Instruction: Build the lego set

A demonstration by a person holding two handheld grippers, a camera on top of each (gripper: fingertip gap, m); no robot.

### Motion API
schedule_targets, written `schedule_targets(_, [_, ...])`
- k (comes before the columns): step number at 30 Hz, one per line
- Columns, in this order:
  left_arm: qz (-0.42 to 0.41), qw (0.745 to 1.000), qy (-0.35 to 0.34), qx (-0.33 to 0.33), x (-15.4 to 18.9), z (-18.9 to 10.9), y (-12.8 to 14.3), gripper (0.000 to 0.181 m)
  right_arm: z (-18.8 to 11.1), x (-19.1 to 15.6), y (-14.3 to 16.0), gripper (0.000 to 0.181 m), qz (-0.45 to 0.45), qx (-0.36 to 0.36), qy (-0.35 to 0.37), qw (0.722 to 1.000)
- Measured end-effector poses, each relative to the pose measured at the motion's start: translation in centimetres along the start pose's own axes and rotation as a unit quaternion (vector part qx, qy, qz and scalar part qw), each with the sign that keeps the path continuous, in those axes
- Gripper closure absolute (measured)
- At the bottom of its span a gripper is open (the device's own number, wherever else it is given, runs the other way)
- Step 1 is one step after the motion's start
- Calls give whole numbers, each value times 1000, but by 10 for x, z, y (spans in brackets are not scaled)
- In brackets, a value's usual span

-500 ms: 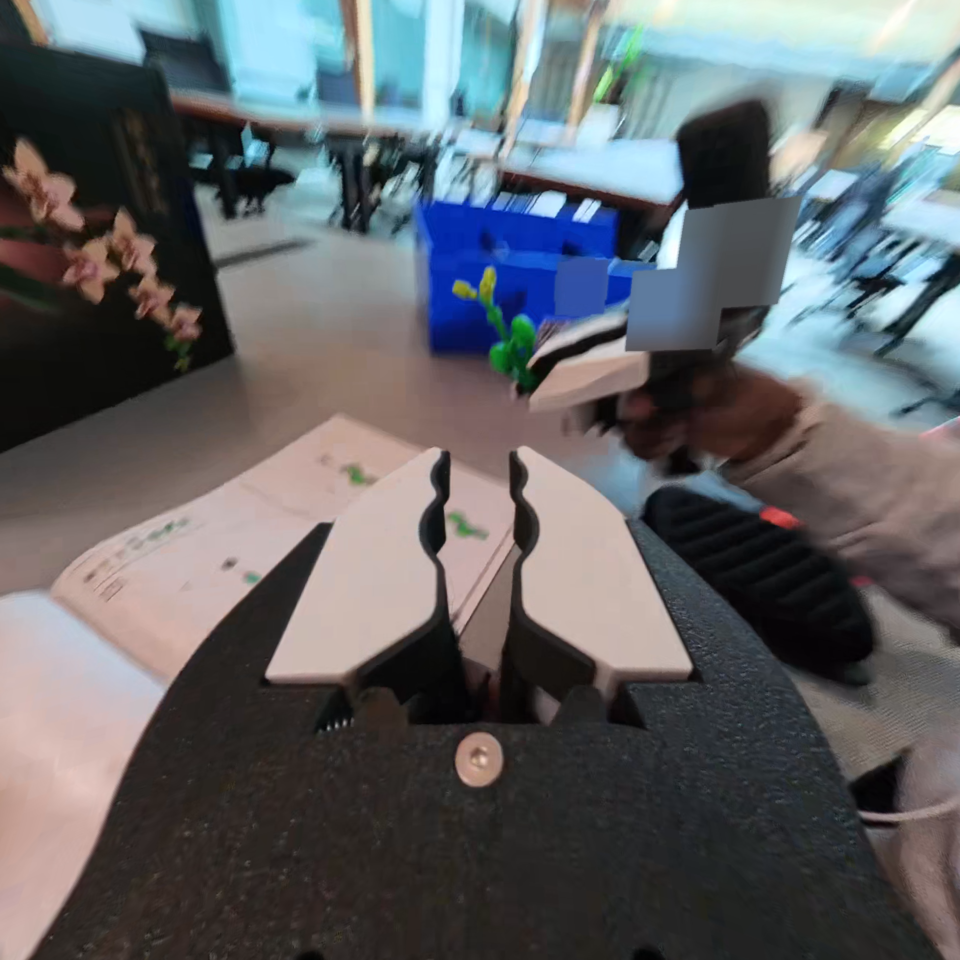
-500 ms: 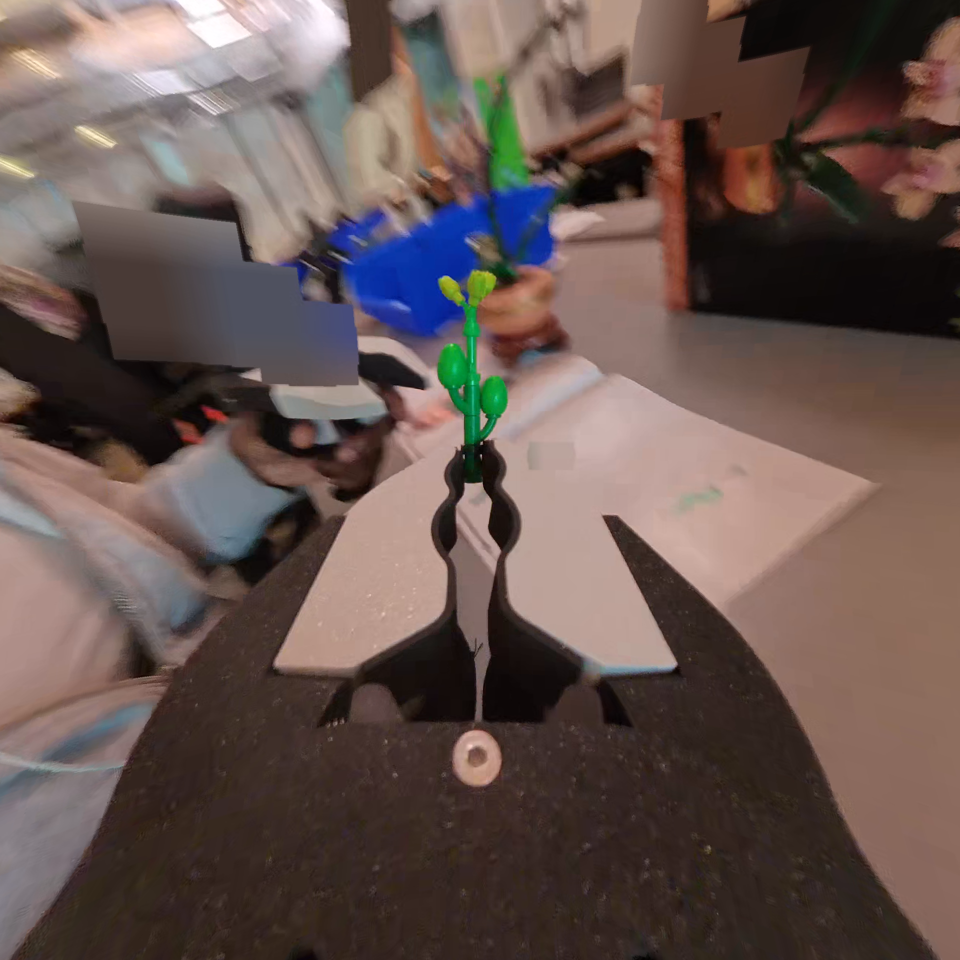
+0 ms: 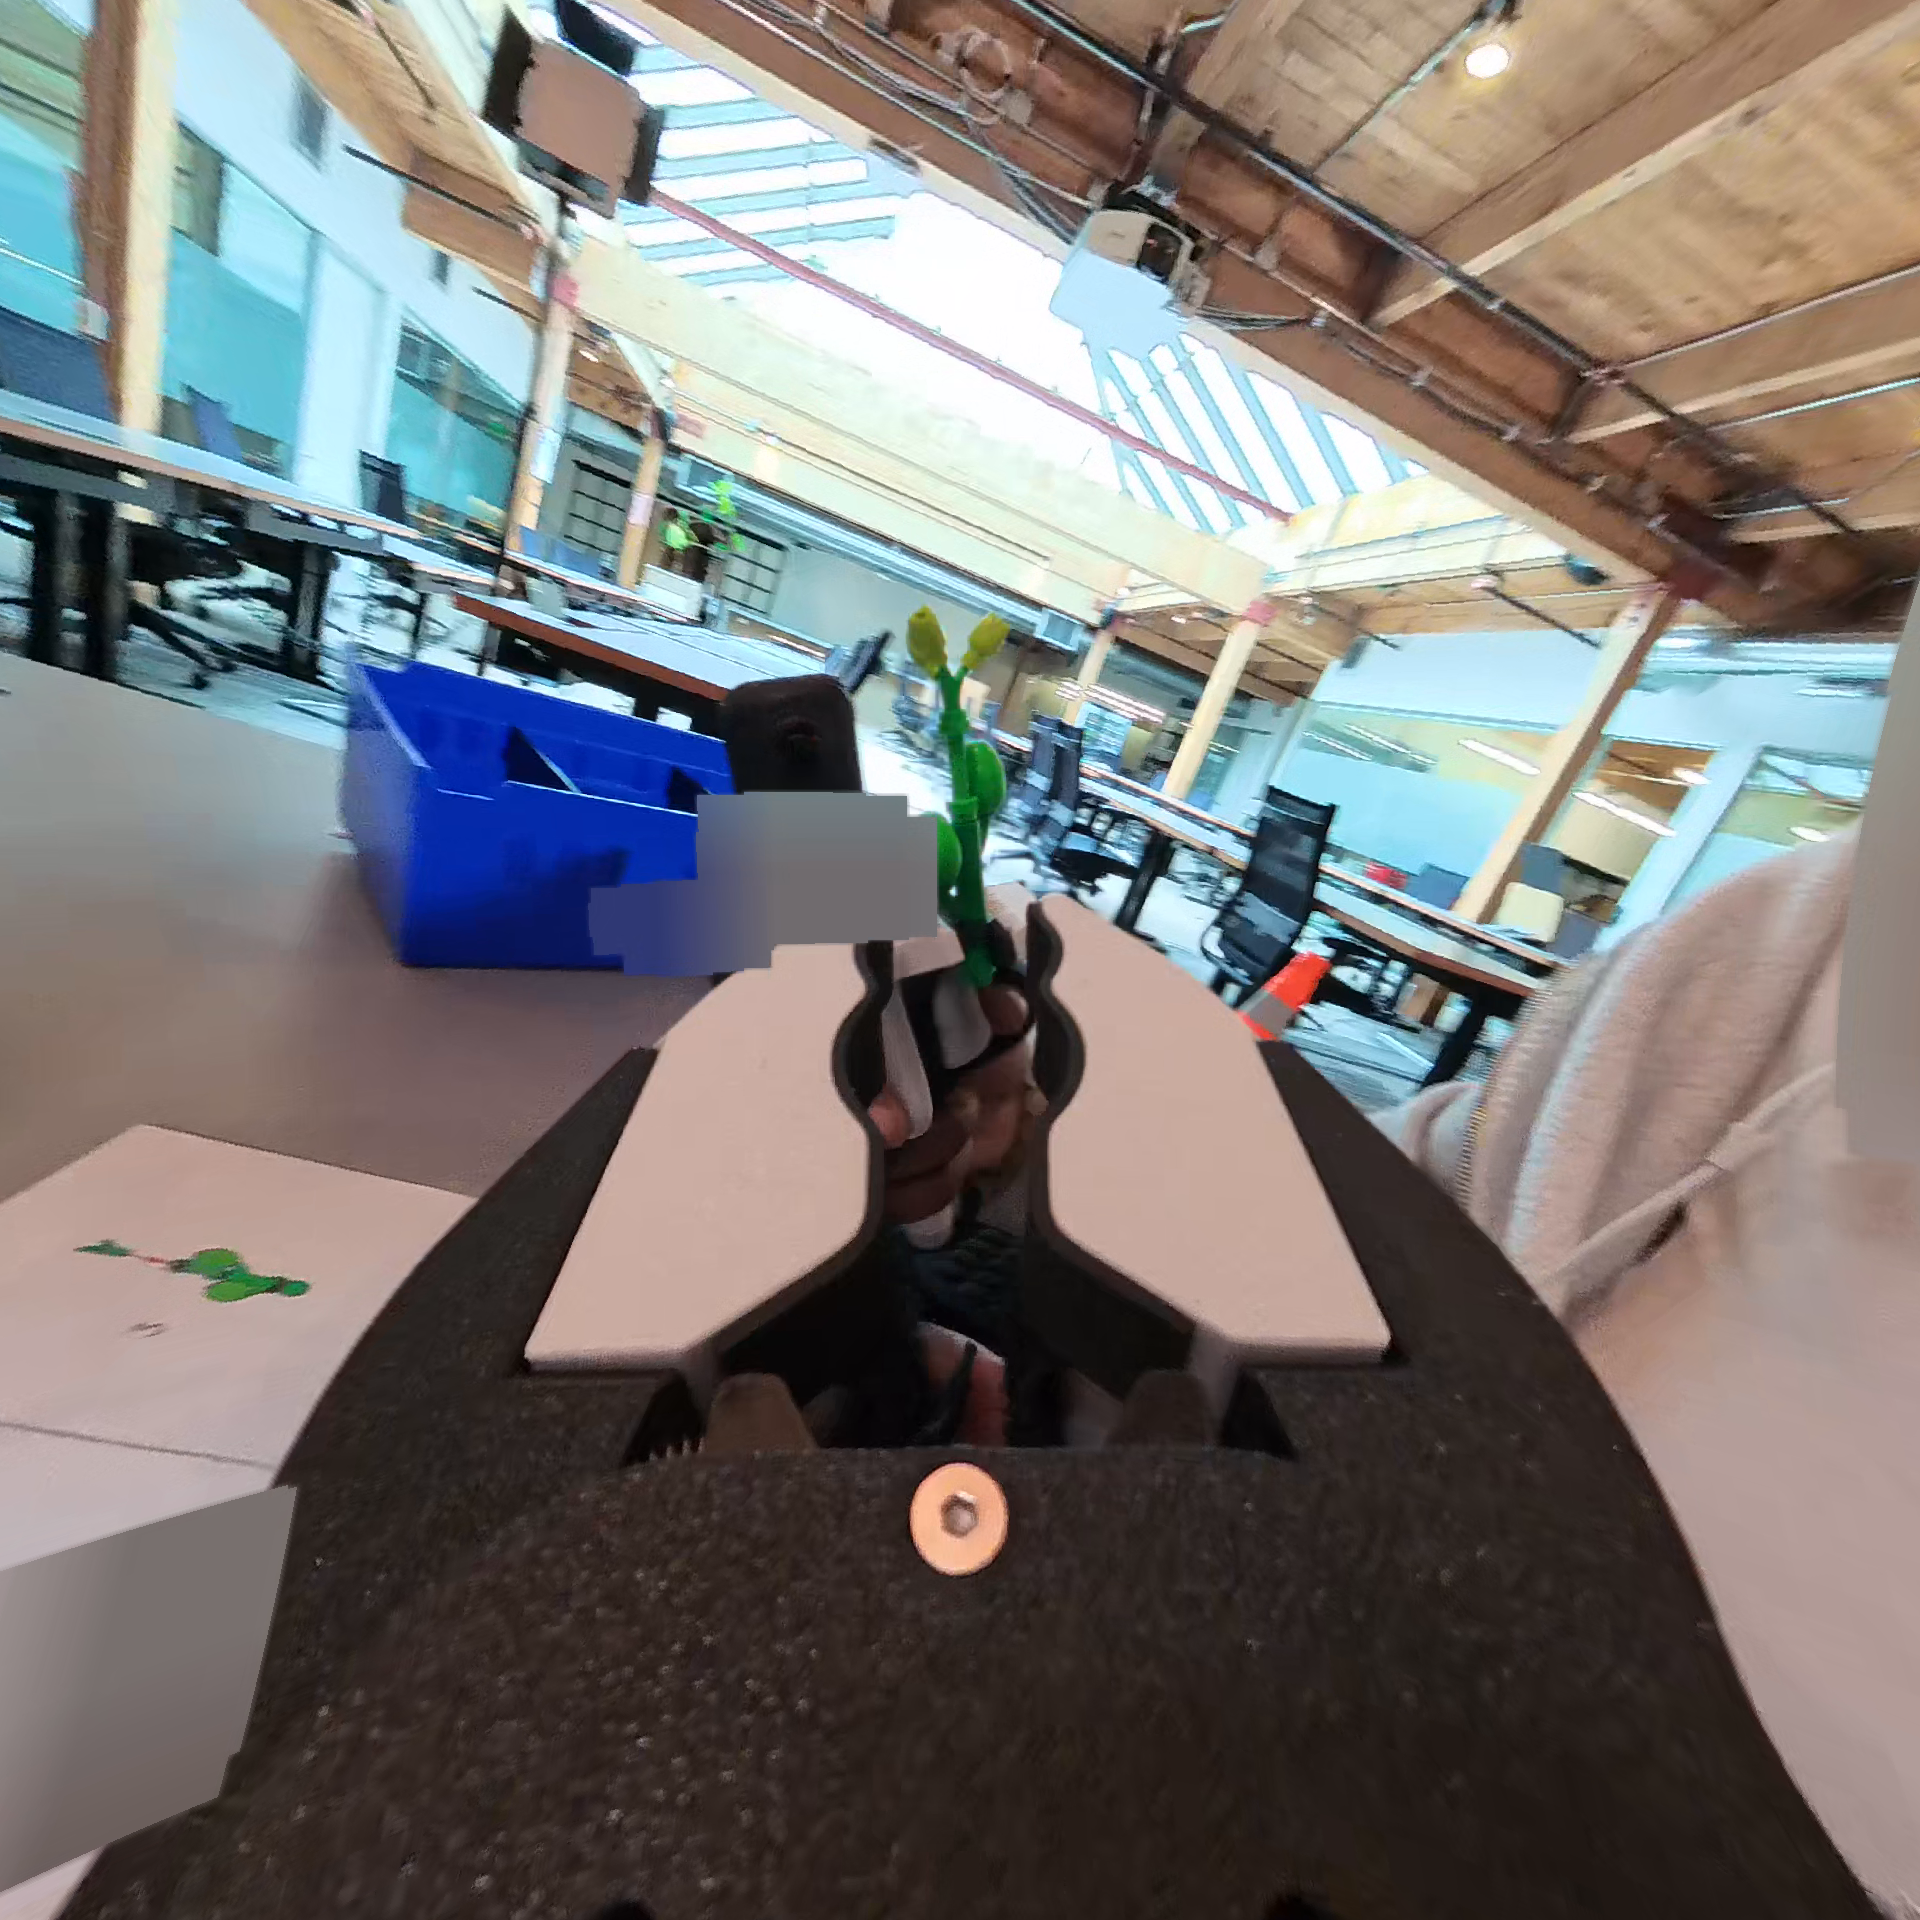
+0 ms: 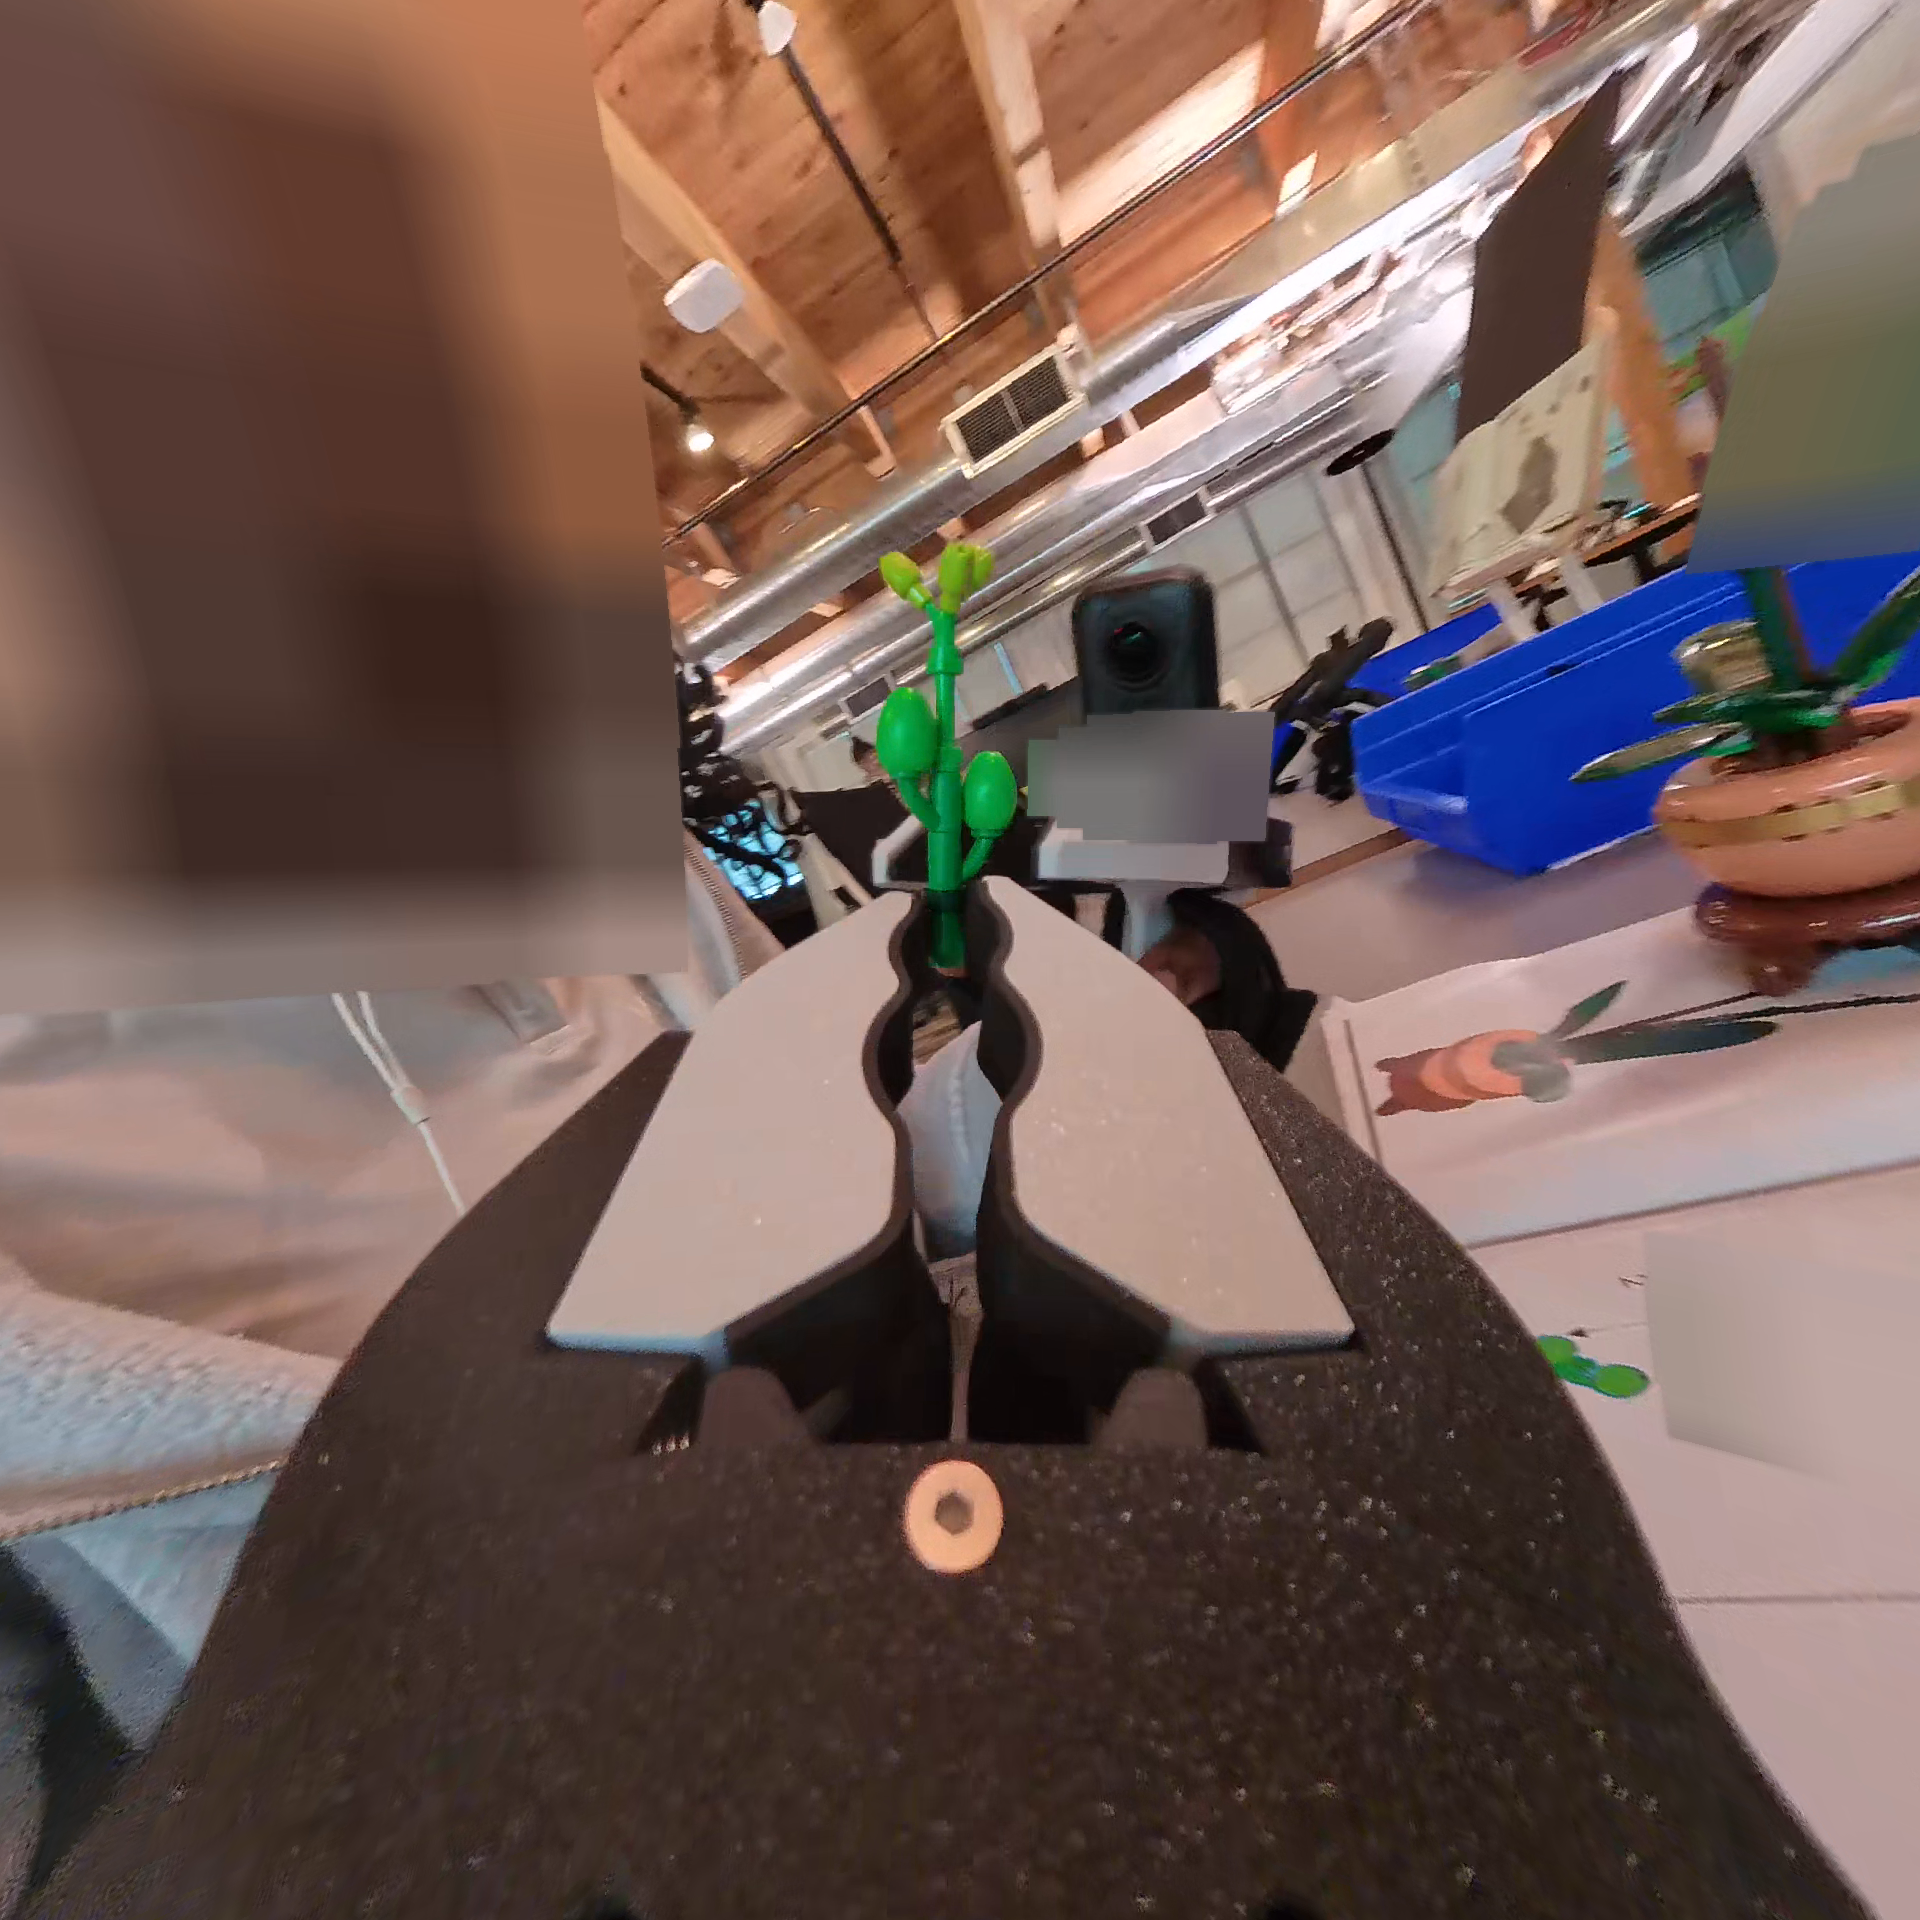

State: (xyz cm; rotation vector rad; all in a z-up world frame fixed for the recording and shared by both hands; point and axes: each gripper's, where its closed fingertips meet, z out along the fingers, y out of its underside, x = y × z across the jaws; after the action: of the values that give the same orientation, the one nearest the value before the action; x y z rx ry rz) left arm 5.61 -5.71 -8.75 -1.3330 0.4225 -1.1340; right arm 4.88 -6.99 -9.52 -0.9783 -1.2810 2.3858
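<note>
1. Right wrist view: your right gripper has its fingers clamped on the base of the green lego stem, held upright above the bench.
2. Your left gripper faces it, fingers apart and holding nothing.
3. Beyond the open instruction booklet, the potted lego plant and blue bin stand at the bench's far edge.

Grey table bearing a blue bin at its far side, an open instruction booklet nearer, and a brick-built flowerpot on a brown stand just beyond the booklet.
</note>
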Motion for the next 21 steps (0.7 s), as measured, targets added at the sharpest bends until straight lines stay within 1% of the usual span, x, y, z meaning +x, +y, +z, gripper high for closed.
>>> schedule_targets(2, [-15, 999, 34, -15, 7, 0, 3, 156, 3, -5, 1, 175, 15, -5, -31, 999])
schedule_targets(4, [-14, 999, 52, -9, 12, 0, 0, 156, 6, -8, 1, 175, 34, -6, -56, 998])
schedule_targets(5, [-9, 999, 53, -2, 12, -1, -3, 160, 7, -9, 2, 175, 39, -11, -62, 997])
schedule_targets(7, [-2, 999, 55, 2, 13, -1, -5, 163, 10, -8, 6, 175, 44, -26, -67, 996])
schedule_targets(9, [-3, 998, 59, -7, 14, -1, -2, 165, 13, -8, 6, 175, 48, -29, -73, 996])
schedule_targets(12, [6, 998, 58, 2, 14, -3, -4, 172, 16, -8, 6, 175, 44, -30, -75, 996])
schedule_targets(13, [10, 998, 57, 3, 14, -4, -4, 172, 16, -6, 6, 174, 40, -33, -66, 996])
schedule_targets(14, [15, 999, 51, 2, 13, -5, -5, 173, 15, -1, 7, 169, 35, -38, -47, 998])
schedule_targets(15, [21, 999, 44, -1, 12, -6, -6, 174, 14, 3, 8, 158, 26, -49, -24, 998])
schedule_targets(16, [25, 999, 37, -6, 10, -8, -6, 174, 11, 8, 9, 150, 14, -65, 4, 998])
schedule_targets(18, [33, 999, 17, -14, 5, -13, -9, 174, 2, 18, 7, 150, -32, -92, 73, 993])
schedule_targets(21, [57, 998, -15, -30, -5, -19, -10, 174, -3, 26, -9, 150, -122, -106, 168, 972])
